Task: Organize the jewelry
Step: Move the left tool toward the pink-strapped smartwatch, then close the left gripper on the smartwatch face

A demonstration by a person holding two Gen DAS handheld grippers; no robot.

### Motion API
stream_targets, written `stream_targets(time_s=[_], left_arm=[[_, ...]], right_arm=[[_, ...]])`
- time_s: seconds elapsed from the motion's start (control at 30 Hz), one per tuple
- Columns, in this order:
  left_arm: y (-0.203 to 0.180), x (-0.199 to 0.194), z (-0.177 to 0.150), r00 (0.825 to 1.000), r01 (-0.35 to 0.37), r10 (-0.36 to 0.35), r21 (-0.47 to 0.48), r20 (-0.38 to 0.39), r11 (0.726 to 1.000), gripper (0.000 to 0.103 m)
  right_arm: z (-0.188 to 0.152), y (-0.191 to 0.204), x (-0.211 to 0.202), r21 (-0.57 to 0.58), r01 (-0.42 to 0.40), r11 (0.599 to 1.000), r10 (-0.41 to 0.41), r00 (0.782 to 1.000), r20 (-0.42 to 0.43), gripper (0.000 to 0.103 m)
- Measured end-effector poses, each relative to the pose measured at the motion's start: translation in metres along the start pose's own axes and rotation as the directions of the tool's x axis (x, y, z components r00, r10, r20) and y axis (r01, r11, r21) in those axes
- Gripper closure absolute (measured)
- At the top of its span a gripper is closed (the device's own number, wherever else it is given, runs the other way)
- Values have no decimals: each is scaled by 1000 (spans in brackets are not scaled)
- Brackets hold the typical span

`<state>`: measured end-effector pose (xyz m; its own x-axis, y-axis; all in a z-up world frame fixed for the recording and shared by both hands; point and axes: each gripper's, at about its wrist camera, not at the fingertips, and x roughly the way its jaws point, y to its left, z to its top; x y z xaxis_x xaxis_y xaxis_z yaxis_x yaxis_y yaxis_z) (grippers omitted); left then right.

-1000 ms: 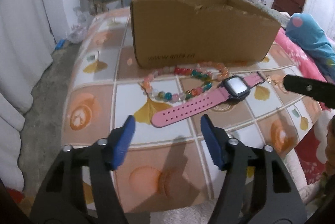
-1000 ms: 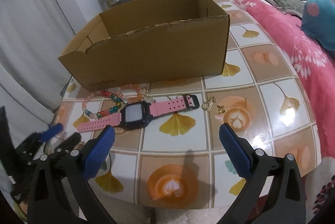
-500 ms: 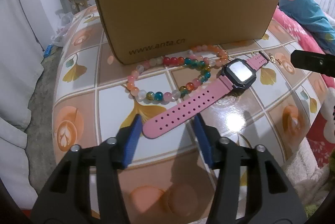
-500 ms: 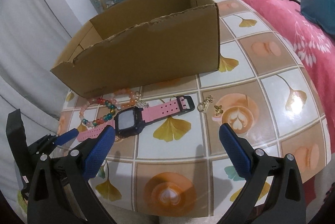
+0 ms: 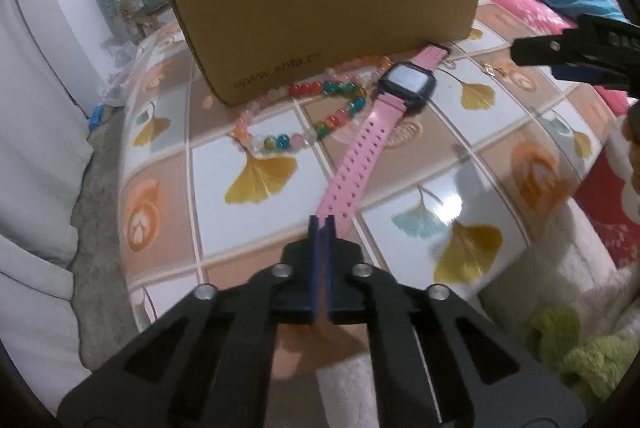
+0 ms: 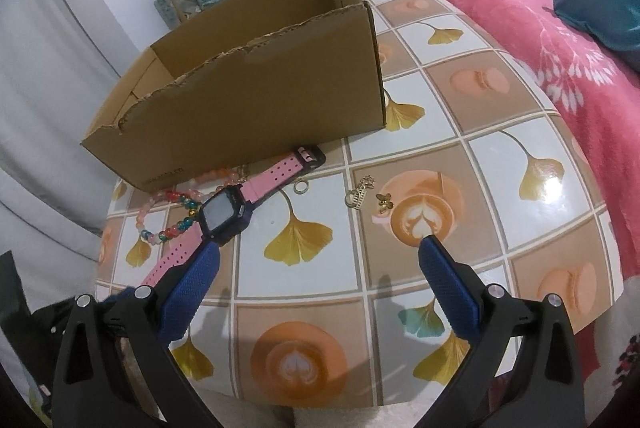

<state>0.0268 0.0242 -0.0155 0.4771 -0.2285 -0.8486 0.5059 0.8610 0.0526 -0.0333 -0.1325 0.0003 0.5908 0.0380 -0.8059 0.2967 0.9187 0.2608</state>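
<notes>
Tabletop (image 5: 500, 164): watch strap (image 5: 352, 172) between hand-held gripper (image 5: 321, 222)

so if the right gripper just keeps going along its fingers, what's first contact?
Likely bare tabletop: the open right gripper points at the tile between the pink watch and the gold charms. Depth unclear.

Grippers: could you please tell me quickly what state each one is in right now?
Left claw: just closed, shut on the pink strap end of the watch.
Right claw: open, holding nothing, above the table.
</notes>
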Motion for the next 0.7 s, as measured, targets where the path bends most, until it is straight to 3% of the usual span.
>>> stream_targets(time_s=[0.23,0.3,0.47,0.7], left_arm=[[-5,-15,-2,995,95,-95,-5,9,995,102],[-11,-16,9,992,116,-116,4,42,993,84],[-31,-8,47,980,139,-146,59,135,989,61],[-44,19,76,974,163,-174,86,142,983,61]], right_arm=[[0,10,2,-19,-13,1000,13,1000,-6,6],[1,11,3,-17,-23,1000,23,1000,-10,6],[2,11,-4,-4,-44,999,44,999,6,6],[7,-11,-8,75,-77,994,75,997,25,6]])
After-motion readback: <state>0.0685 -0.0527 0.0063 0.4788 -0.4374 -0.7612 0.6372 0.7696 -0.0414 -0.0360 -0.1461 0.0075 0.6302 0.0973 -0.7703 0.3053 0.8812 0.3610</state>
